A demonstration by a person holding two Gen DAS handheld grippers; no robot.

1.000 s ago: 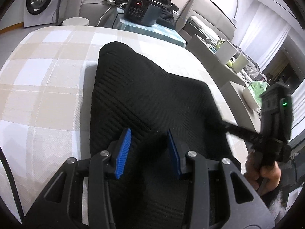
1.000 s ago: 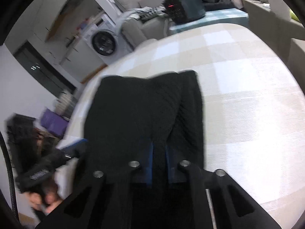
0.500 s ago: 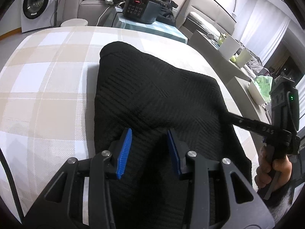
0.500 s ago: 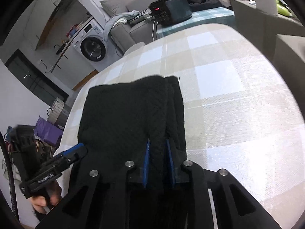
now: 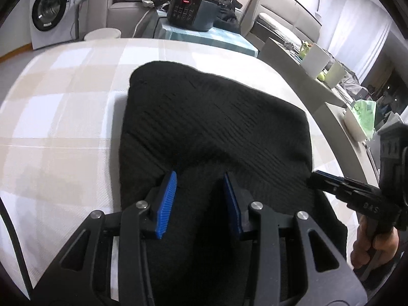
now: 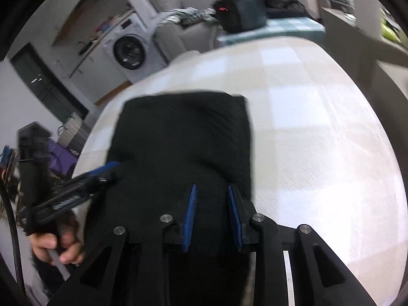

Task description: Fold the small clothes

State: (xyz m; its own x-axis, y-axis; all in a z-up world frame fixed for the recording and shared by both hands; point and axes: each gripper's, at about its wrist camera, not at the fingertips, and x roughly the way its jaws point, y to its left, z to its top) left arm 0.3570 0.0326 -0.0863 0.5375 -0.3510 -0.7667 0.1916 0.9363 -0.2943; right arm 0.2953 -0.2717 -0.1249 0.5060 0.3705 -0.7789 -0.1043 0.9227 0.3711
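A black knitted garment (image 5: 216,117) lies folded on the checked tablecloth (image 5: 63,102). My left gripper (image 5: 200,176) hovers over its near edge. Its blue pads stand apart with their faces bare, and cloth lies under and between them. In the right wrist view the same garment (image 6: 183,137) fills the middle. My right gripper (image 6: 211,188) is over its near right corner, jaws opening, and the pads are off the cloth that lies between them. Each view shows the other gripper at the garment's side: the right gripper (image 5: 313,178) and the left gripper (image 6: 107,170), each in a hand.
Behind the table are a washing machine (image 5: 48,12), a grey sofa with clothes, and a black appliance (image 5: 191,10) with a red display on a teal checked stand. A counter (image 5: 339,112) with white boxes and a green bag runs along the right. Bare tablecloth (image 6: 318,140) lies right of the garment.
The right gripper's pads were shut on the cloth and now stand apart. The garment has sunk flatter onto the table. The left gripper has shifted a little, with its gap unchanged.
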